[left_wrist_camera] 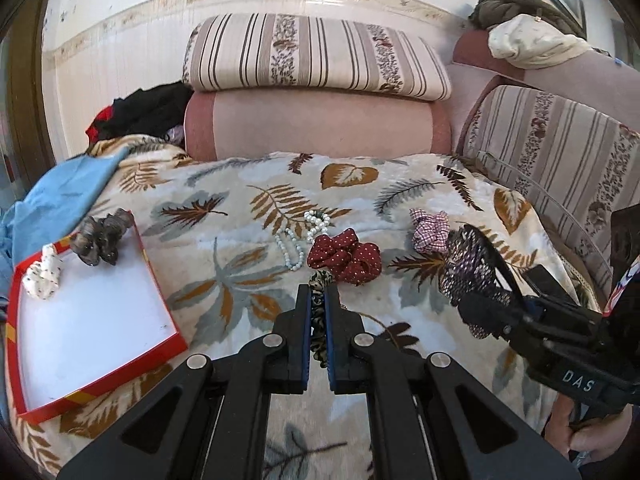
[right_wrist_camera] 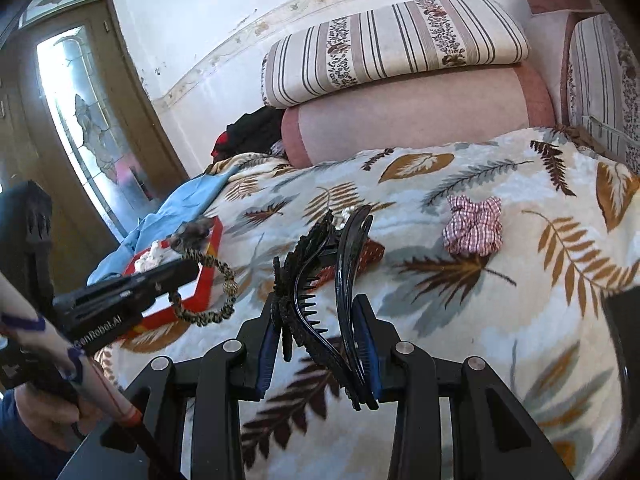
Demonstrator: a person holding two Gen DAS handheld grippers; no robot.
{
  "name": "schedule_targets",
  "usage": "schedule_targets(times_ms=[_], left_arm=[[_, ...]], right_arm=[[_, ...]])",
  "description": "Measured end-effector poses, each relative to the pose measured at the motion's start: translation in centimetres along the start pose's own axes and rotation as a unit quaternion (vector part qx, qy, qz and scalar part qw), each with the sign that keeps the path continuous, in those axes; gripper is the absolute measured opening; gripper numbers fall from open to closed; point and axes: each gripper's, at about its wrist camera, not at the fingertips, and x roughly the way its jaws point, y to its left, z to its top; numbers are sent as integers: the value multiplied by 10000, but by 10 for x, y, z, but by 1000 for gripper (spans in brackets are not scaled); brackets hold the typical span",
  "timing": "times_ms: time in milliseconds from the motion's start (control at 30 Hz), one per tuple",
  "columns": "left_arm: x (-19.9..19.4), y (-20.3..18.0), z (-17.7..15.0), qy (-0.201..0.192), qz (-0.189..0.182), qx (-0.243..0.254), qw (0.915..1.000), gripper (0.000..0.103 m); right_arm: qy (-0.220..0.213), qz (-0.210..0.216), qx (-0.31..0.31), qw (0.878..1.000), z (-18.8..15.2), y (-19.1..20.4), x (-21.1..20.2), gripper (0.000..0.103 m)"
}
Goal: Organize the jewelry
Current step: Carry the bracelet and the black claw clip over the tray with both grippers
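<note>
My left gripper (left_wrist_camera: 318,294) is shut on a leopard-print scrunchie (left_wrist_camera: 319,316), held above the leaf-patterned blanket; it shows as a hanging loop in the right wrist view (right_wrist_camera: 216,284). My right gripper (right_wrist_camera: 320,320) is shut on a black hair claw clip (right_wrist_camera: 320,280) with a sparkly bow, seen in the left wrist view (left_wrist_camera: 468,264). A red-rimmed white box (left_wrist_camera: 164,308) at left holds a grey scrunchie (left_wrist_camera: 100,240) and a white dotted scrunchie (left_wrist_camera: 42,276). A dark red dotted scrunchie (left_wrist_camera: 346,258), pearl strands (left_wrist_camera: 304,236) and a pink checked scrunchie (left_wrist_camera: 430,230) lie on the blanket.
A blue cloth (left_wrist_camera: 60,196) lies behind the box. Striped cushions (left_wrist_camera: 312,56) and a pink sofa back (left_wrist_camera: 312,124) stand behind the blanket. Dark clothes (left_wrist_camera: 144,112) are piled at far left. A door (right_wrist_camera: 88,120) shows in the right wrist view.
</note>
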Motion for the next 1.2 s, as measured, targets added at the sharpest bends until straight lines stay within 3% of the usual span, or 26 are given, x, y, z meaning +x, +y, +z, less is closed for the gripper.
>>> schedule_targets(times_ms=[533,933,1200], left_arm=[[-26,-7,-7,-215,299,327,9988,6],[-26,-3,-8,-169,435,335,9983,6],[-22,1,-9,-76,521,275,9982,6]], right_arm=[[72,69,53,9999,-24,8,-19,39],[128,90,47,9999,-29,14,-20,39],[-70,239,110,9996,-19,22,-35,39]])
